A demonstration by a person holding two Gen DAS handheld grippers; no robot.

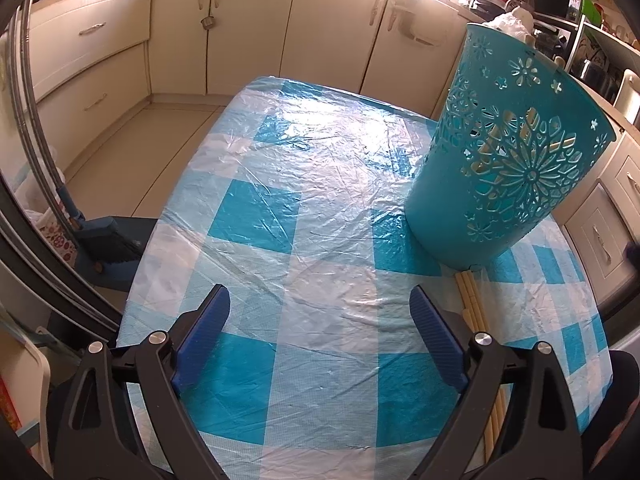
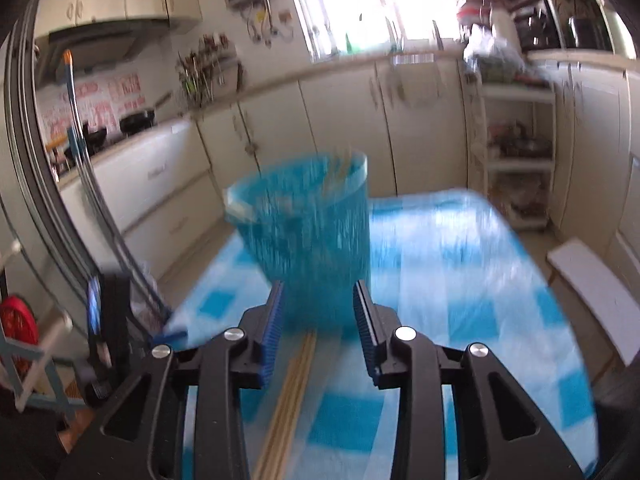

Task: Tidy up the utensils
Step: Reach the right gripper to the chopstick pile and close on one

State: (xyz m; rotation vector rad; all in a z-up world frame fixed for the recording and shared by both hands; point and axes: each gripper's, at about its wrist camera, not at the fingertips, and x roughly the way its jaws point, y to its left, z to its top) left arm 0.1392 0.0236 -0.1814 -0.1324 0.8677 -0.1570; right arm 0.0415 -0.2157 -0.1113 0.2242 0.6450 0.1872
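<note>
Teal basket (image 1: pixel 508 152) on checked tablecloth (image 1: pixel 304 208), some sticks already inside. Chopsticks (image 2: pixel 294 380) loose at basket foot, under part-open, empty right gripper (image 2: pixel 318 316). Left gripper (image 1: pixel 320 316) wide, empty. Risk: hasty closing scatters sticks, or nudges basket over.

The table cover (image 1: pixel 320 208) is thin, shiny plastic, full of wrinkles. The blue basket (image 1: pixel 512 160) is smooth plastic with cut-out flower holes. The chopsticks (image 2: pixel 294 380) look like pale, dull wood. The cupboards (image 1: pixel 332 24) look smooth.
</note>
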